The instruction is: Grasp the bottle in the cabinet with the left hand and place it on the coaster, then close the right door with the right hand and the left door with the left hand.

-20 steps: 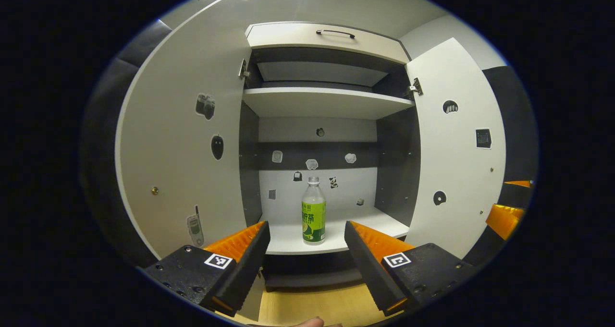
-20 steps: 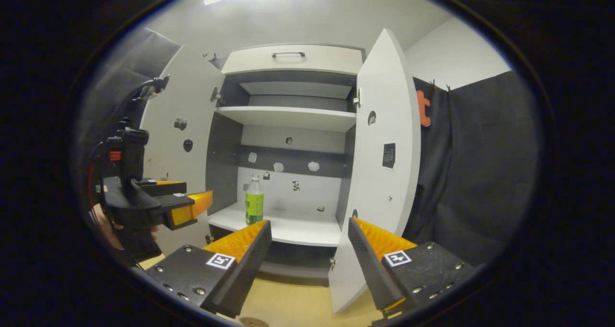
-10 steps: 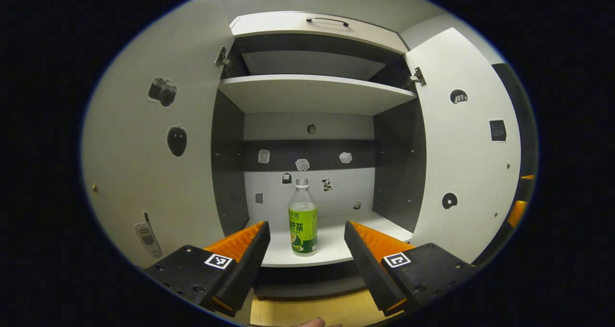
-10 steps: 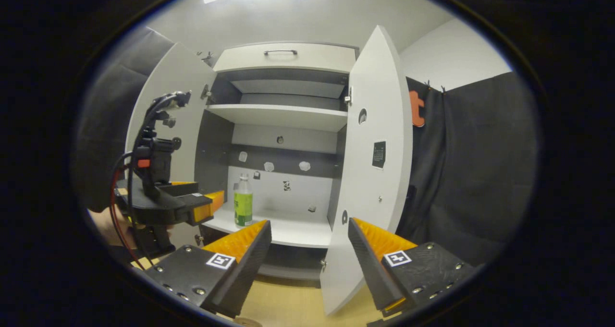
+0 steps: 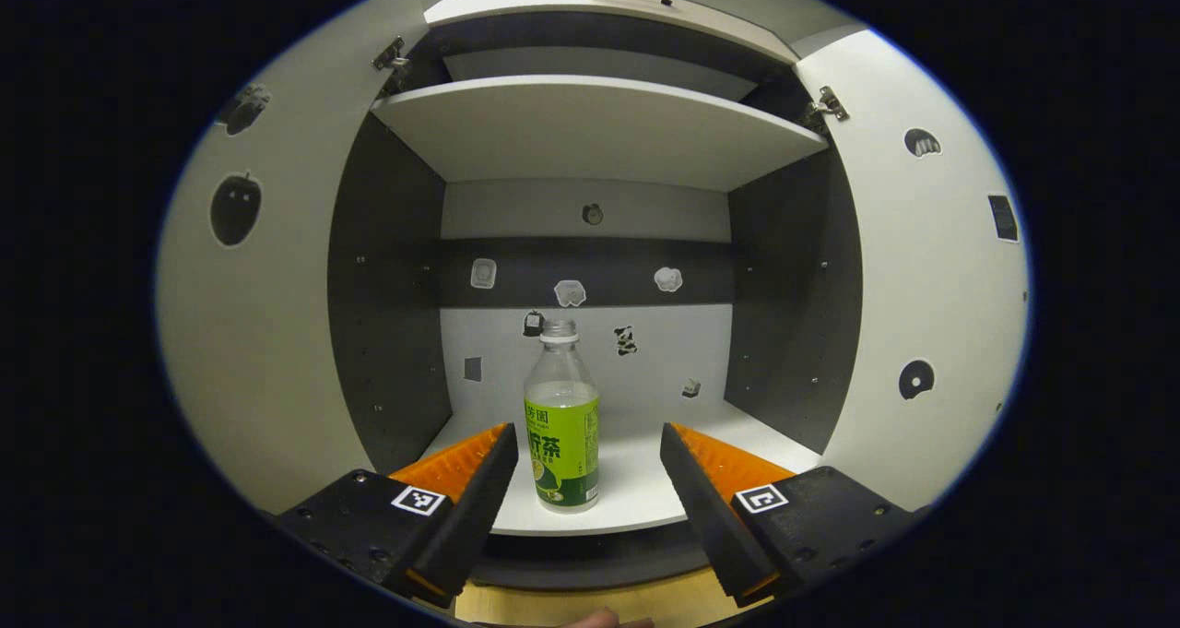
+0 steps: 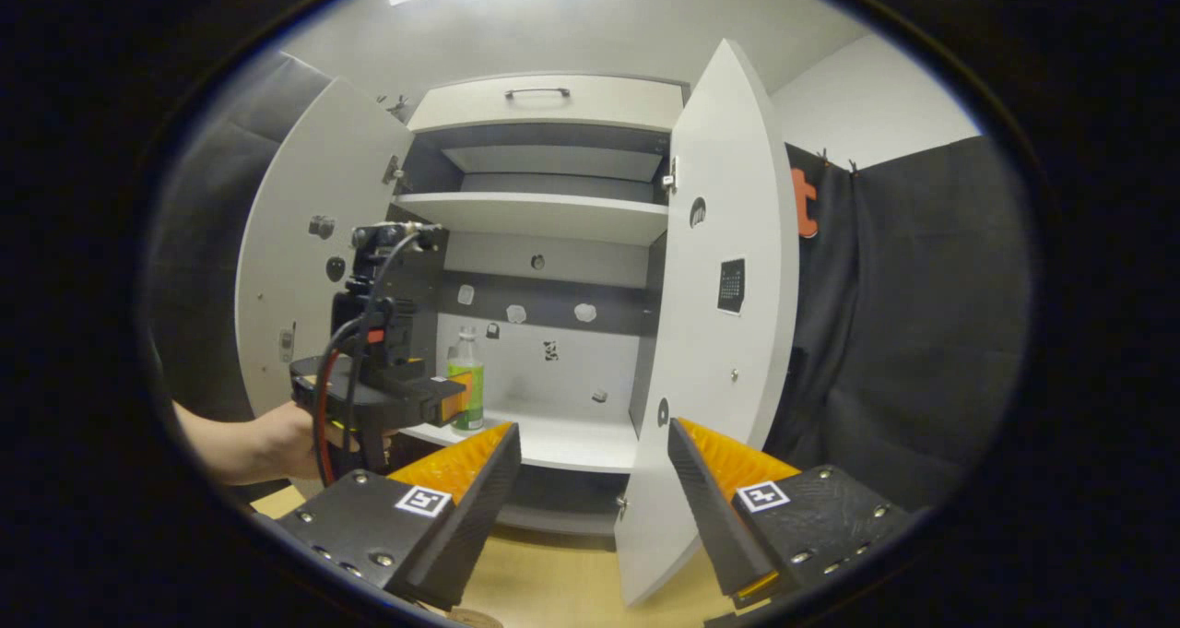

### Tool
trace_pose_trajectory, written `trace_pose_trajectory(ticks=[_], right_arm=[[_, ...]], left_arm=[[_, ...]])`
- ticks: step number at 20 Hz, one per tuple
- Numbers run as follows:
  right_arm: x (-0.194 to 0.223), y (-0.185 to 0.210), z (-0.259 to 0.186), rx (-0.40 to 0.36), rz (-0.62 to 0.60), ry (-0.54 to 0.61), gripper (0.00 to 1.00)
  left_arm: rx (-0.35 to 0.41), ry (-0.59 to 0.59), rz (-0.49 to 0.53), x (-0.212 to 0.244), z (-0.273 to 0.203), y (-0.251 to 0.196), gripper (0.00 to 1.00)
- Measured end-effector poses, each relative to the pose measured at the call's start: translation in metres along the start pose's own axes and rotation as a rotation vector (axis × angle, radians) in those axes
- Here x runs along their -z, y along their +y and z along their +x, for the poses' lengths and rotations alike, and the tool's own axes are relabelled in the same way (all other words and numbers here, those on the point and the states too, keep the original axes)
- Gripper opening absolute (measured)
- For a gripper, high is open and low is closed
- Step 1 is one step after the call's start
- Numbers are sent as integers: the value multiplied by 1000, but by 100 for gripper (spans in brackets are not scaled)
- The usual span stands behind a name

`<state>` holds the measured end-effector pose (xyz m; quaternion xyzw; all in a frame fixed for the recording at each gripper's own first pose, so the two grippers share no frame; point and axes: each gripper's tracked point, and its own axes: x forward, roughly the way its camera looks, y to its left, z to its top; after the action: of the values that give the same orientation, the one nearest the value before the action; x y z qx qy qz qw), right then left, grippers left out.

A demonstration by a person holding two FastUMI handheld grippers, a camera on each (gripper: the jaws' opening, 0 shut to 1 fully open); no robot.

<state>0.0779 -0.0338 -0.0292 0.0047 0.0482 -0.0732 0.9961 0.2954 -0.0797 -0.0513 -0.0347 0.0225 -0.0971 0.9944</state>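
Left hand-held gripper (image 5: 583, 453): black body, orange-ribbed fingers spread wide, nothing held, level with the cabinet's lower shelf (image 5: 636, 490).

Clear plastic bottle with green label (image 5: 561, 425): upright near the shelf's front edge, off-centre toward the left finger (image 5: 461, 467).

Risk: that finger may nudge and topple the bottle.

Right hand-held gripper (image 6: 590, 467): spread, idle, beside the open white right door (image 6: 719, 333).

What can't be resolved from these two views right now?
- Coaster: right gripper view, just a sliver at the bottom edge, cut off.
- Left gripper fingertips against the bottle: right gripper view, they overlap, so contact is unclear.
- Bottle label text: too small in both views.
- Stickers on the cabinet back wall: too small to identify.
- Top shelf contents: left gripper view, hidden by the shelf underside.
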Motion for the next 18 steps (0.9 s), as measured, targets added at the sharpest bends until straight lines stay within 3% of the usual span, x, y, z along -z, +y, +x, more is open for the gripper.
trace_pose_trajectory(ticks=[2, 6, 8, 13, 16, 17, 18], right_arm=[[3, -2, 2, -4, 3, 13, 94], [8, -4, 3, 4, -2, 22, 99], [10, -5, 3, -1, 0, 23, 95], [19, -8, -4, -11, -10, 39, 95], [19, -11, -15, -20, 7, 40, 95], [17, -12, -18, -24, 19, 34, 95], [16, -13, -21, -25, 25, 30, 97]], left_arm=[[-18, -4, 11, 2, 12, 2, 99], [-65, -18, 1, 2, 36, 16, 98], [-74, -11, -21, 5, 48, 20, 98], [-119, 8, 3, 18, 80, 37, 98], [-89, 57, -4, 35, 92, 29, 98], [-68, 77, -17, 40, 96, 25, 96], [-72, 91, -21, 44, 94, 25, 84]])
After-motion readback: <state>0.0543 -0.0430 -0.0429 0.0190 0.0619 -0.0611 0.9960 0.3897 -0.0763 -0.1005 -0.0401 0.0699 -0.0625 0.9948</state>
